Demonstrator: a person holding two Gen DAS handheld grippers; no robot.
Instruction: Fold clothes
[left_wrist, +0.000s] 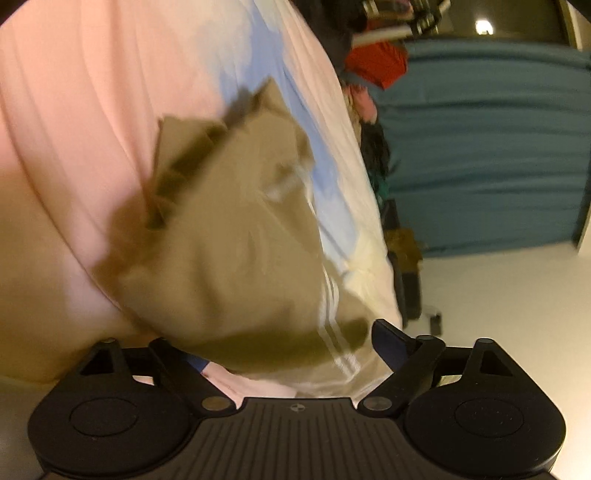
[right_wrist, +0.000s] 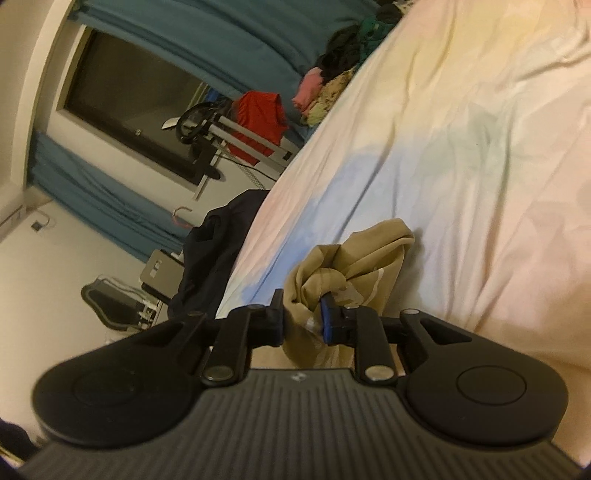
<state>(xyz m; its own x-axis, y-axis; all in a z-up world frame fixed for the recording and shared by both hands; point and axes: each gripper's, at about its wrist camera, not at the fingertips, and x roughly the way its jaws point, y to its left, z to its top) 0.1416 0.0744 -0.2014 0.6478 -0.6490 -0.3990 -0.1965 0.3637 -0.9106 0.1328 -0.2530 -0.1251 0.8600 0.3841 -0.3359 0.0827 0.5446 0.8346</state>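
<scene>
Left wrist view: the left gripper (left_wrist: 291, 350) fills the bottom of the frame, its two fingers spread wide apart. A khaki garment (left_wrist: 236, 236) with thin white stripes along one edge lies crumpled in the middle of the frame on a pastel bed sheet (left_wrist: 81, 110) — pink at the left, with a blue band running up the centre. The near edge of the garment reaches down between the spread fingers, but the pads do not press on it; the cloth is blurred, so finer folds cannot be told. At the right side of the frame hangs a teal curtain (left_wrist: 487, 147), and beside the bed's far edge sits a heap of clothes (left_wrist: 369, 103) with a red cloth (left_wrist: 376, 62) above it. A lamp (left_wrist: 484, 26) glows at the upper right.

Right wrist view: the right gripper (right_wrist: 303, 314) sits at the lower centre, its fingers drawn close together and clamped on a bunched fold of the same khaki garment (right_wrist: 351, 258). The rest of the garment trails up and to the right from the fingers, resting on the sheet (right_wrist: 461, 129), which covers the right half of the frame. At the upper left is a dark window (right_wrist: 129, 107) framed by the teal curtain (right_wrist: 221, 33). A dark blue cloth (right_wrist: 210, 251) hangs off the bed's edge at centre left — just below the red cloth (right_wrist: 258, 122) on a rack.
</scene>
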